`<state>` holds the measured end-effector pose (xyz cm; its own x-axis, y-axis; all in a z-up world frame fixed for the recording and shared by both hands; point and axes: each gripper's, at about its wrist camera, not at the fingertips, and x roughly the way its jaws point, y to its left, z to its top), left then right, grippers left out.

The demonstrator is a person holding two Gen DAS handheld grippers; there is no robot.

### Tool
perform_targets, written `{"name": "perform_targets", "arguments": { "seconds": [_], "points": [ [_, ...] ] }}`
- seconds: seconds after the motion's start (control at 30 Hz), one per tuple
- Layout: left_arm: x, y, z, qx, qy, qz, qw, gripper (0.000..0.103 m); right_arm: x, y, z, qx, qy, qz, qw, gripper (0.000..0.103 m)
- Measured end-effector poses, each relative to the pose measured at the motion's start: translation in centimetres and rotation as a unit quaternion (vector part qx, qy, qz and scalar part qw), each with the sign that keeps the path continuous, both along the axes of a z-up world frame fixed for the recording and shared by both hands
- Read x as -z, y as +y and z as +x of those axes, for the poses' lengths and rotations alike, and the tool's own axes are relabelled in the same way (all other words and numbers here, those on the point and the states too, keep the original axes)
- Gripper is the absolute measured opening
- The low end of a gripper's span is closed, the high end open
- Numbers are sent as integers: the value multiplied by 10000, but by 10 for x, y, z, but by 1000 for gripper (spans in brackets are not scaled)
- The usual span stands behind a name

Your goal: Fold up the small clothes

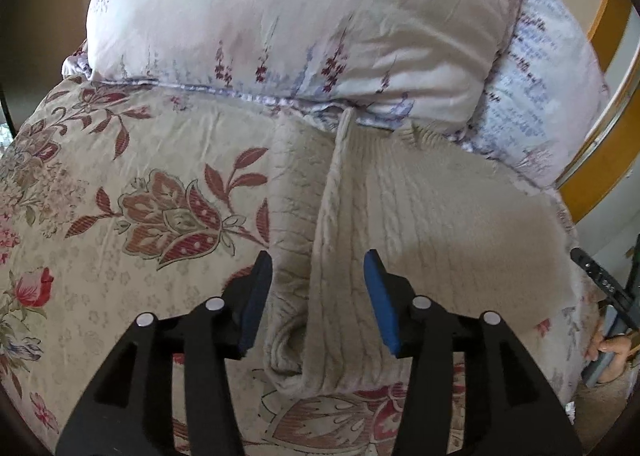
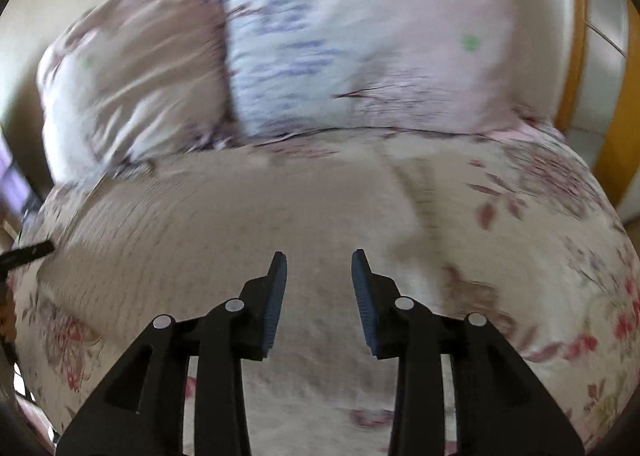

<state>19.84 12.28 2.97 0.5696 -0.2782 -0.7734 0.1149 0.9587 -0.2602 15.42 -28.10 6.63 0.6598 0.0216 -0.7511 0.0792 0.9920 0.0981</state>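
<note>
The left gripper (image 1: pixel 318 262) hovers over the bed with its blue-padded jaws spread wide and nothing between them. To its left the floral bedspread (image 1: pixel 120 191) lies bare, printed with red and brown flowers. Directly ahead of the jaws and under them lies the beige cable-knit sweater (image 1: pixel 420 215), flat on the bedspread, with a long raised fold (image 1: pixel 334 191) running from between the fingers away toward the pillows. Beyond the sweater a white floral pillow (image 1: pixel 280 15) rests across the head of the bed, and a second pillow with blue print (image 1: pixel 536 71) sits to the right of it. At the far right edge a hand (image 1: pixel 612 352) shows beside the bed.

The right gripper (image 2: pixel 319 258) also stands open, a broad gap between its pads, holding nothing. Its view is blurred. The knit sweater (image 2: pixel 220 215) spreads ahead and to the left of its fingers, the bedspread (image 2: pixel 560 256) shows to the right, and the pillows (image 2: pixel 340 35) lie beyond.
</note>
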Motion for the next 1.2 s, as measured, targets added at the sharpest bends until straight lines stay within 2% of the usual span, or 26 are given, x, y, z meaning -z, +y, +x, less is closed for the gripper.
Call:
{"name": "perform_targets", "arguments": {
  "seconds": [0.07, 0.13, 0.23, 0.3, 0.4, 0.47, 0.5, 0.53, 0.6, 0.87, 1.0, 1.2],
  "points": [
    [7, -3, 1, -99, 81, 310, 9994, 48, 8, 12, 8, -199, 164, -113, 9996, 36],
    [12, -4, 0, -128, 95, 486, 9987, 49, 22, 19, 16, -292, 532, -296, 9977, 38],
    [12, -3, 0, -139, 89, 473, 9987, 50, 27, 18, 16, -382, 542, -415, 9969, 41],
    [10, 1, 1, -159, 128, 327, 9993, 51, 24, 13, 19, -258, 654, -225, 9973, 43],
    [8, 15, 7, -309, 248, -224, 9990, 55, 17, 14, 20, -132, 555, 45, 9984, 43],
    [9, 25, 14, -427, 404, -697, 9958, 56, 9, 25, 23, -271, 371, 233, 9987, 47],
    [11, 31, 20, -485, 489, -955, 9930, 56, 6, 30, 26, -334, 324, 241, 9986, 53],
    [12, 32, 23, -514, 542, -1095, 9912, 56, 4, 40, 31, -439, 288, 204, 9984, 58],
    [13, 33, 30, -576, 629, -1286, 9880, 57, 3, 57, 40, -621, 276, 168, 9975, 58],
    [13, 21, 56, -613, 711, -1570, 9831, 61, 27, 107, 72, -1026, 535, -97, 9932, 58],
    [13, 18, 60, -616, 705, -1528, 9838, 62, 34, 114, 75, -1061, 552, -400, 9920, 62],
    [13, 17, 60, -598, 691, -1527, 9840, 62, 34, 111, 78, -1070, 523, -358, 9922, 62]
  ]
}}
